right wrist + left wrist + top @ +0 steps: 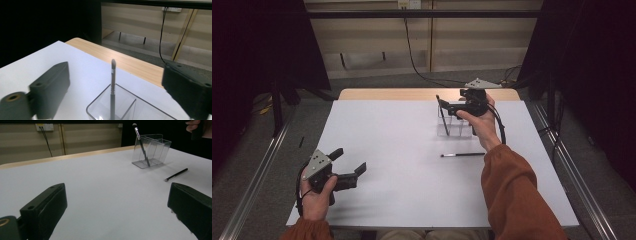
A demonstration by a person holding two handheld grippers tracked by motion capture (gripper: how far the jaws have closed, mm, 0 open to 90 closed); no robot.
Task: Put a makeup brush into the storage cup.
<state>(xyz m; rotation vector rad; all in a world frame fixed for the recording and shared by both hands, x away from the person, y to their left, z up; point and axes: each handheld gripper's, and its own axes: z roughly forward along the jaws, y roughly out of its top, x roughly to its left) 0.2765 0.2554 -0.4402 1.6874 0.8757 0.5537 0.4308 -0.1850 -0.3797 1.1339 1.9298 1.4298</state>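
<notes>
1. Brushes go into a clear holder (457, 125) at the far right of the white table (387, 150): one brush (442, 116) stands tilted in its left compartment, bristles up, while a second brush (463, 155) lies flat on the table just in front of the holder.
2. Right gripper (451, 107) hangs over the holder with its jaws spread wide and nothing between them; seen from its own camera, the standing brush (113, 85) rises free in the gap, touching neither jaw.
3. Left gripper (349, 167) rests near the table's front left, jaws apart and empty, well away from both brushes.
4. Next, in my judgement, lift the right gripper straight up before swinging sideways, so a jaw does not clip the brush tip and tip the light holder.
5. For the lying brush (176, 174), come down across the handle near its middle, close gently, and keep it level until it is above a free compartment.
</notes>
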